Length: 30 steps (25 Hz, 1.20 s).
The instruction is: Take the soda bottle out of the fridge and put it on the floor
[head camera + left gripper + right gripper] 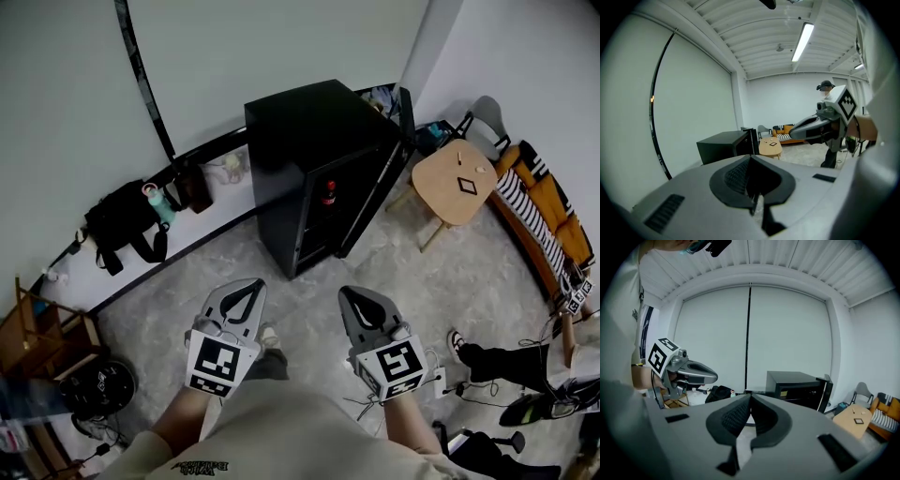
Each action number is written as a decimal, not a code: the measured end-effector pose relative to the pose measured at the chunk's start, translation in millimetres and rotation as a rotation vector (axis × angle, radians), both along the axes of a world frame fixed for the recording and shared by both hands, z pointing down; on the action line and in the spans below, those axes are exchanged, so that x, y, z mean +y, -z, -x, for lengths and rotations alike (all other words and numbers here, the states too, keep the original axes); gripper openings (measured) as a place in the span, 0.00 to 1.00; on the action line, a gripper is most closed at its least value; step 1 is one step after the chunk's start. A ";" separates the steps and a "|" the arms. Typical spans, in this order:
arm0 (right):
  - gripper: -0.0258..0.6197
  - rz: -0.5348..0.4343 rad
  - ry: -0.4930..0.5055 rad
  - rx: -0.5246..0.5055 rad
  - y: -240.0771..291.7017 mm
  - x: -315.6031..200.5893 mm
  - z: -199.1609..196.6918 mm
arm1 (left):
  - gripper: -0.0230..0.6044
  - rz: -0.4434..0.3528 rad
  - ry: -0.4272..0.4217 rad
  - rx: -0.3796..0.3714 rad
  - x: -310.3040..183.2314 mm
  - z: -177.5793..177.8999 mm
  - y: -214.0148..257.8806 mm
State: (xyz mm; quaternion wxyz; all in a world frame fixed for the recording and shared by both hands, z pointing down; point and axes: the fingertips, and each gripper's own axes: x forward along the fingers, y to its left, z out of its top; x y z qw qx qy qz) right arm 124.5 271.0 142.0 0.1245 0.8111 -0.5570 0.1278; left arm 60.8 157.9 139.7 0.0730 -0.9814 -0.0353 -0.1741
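A black fridge [314, 150] stands on the floor ahead of me with its door [380, 178] swung open to the right. Inside it, the soda bottle [329, 194] with a red label stands upright on a shelf. My left gripper [251, 286] and right gripper [351, 294] hover side by side well short of the fridge, both shut and empty. The left gripper view shows the fridge [723, 144] beyond its closed tips [751, 159] and the right gripper [813, 127] beside it. In the right gripper view, the fridge [797, 386] lies past the closed tips [750, 397].
A round wooden table [457, 183] stands right of the fridge, a sofa with a striped cushion [539, 211] behind it. A black bag [120, 225] and a green bottle [157, 204] sit by the left wall. A person's legs [497, 361] are at lower right.
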 end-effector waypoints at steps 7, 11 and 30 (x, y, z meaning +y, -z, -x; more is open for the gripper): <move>0.04 0.015 -0.020 -0.003 3.0 -54.0 -54.2 | 0.04 -0.004 -0.035 -0.003 -50.9 -56.8 1.2; 0.04 0.023 -0.048 0.013 2.3 -77.1 -83.2 | 0.04 -0.003 -0.053 0.001 -77.0 -80.2 0.6; 0.04 0.074 -0.016 0.005 -30.0 -91.4 -152.2 | 0.04 0.002 0.046 -0.042 -99.9 -124.0 -25.8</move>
